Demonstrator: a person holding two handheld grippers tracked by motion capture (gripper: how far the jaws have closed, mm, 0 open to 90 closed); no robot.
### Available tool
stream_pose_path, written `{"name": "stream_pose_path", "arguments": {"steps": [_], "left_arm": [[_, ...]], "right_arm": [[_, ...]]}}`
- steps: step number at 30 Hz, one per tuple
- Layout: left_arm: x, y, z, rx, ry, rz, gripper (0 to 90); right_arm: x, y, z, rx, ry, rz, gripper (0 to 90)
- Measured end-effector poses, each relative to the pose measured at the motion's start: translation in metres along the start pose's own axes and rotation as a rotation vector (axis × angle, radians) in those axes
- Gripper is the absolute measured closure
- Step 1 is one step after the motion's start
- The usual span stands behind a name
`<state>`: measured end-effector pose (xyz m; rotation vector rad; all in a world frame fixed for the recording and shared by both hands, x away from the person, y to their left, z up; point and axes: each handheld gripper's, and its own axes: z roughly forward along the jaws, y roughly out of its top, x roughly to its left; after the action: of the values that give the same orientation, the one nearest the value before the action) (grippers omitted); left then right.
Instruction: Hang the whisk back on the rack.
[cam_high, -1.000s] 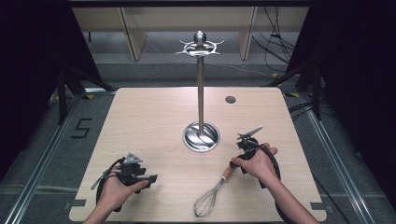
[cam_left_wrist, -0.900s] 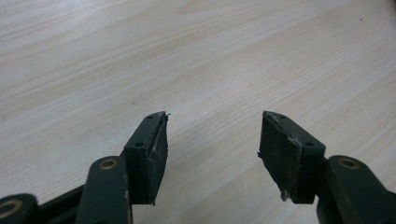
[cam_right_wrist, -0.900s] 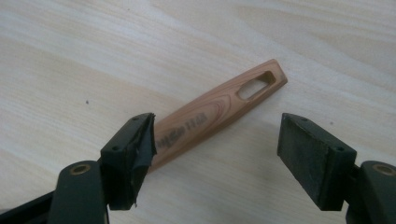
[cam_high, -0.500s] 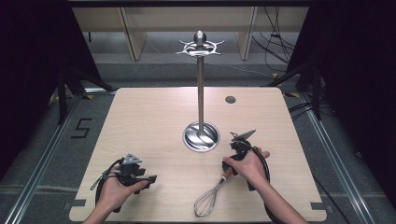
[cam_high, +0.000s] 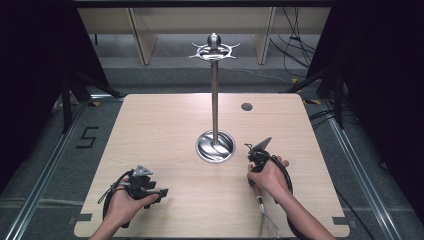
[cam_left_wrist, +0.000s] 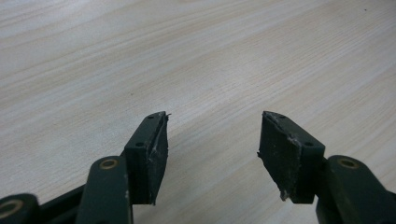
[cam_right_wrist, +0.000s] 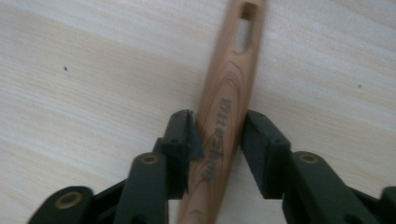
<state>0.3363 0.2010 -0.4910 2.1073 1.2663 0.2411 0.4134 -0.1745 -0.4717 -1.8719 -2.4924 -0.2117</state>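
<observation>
Big wood table (cam_high: 165, 130) w/ a tall metal stand (cam_high: 214, 100) in the middle, hooks on top, round base. Near the front right edge lies a whisk (cam_high: 264, 220).

The whisk has a wood handle (cam_right_wrist: 224, 121) and thin wire loops. It looks light. The handle is stiff and smooth (maybe a bit slippery), but the wires are springy and could bend, so grab the handle, not the wires.

It lies flat. Its long line runs front to back: wires point toward the person, the handle end w/ the hanging slot points toward the stand.

Right gripper (cam_right_wrist: 218, 133) pinches the handle, one jaw pressed on each side. Left gripper (cam_left_wrist: 212, 137) sits front left, jaws spread wide, nothing betw. them.
</observation>
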Motion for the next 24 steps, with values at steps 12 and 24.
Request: {"name": "stream_pose_path", "arguments": {"steps": [12,24], "left_arm": [[-0.0001,-0.0002,0.0006,0.009,-0.001,0.004,41.3],[0.0,-0.0004,0.0006,0.01,0.0,0.006,41.7]], "right_arm": [[-0.0057,0.0,-0.0048,0.013,-0.028,-0.087,63.8],[-0.0084,-0.0014,-0.0007,0.021,-0.026,-0.136,68.3]]}}
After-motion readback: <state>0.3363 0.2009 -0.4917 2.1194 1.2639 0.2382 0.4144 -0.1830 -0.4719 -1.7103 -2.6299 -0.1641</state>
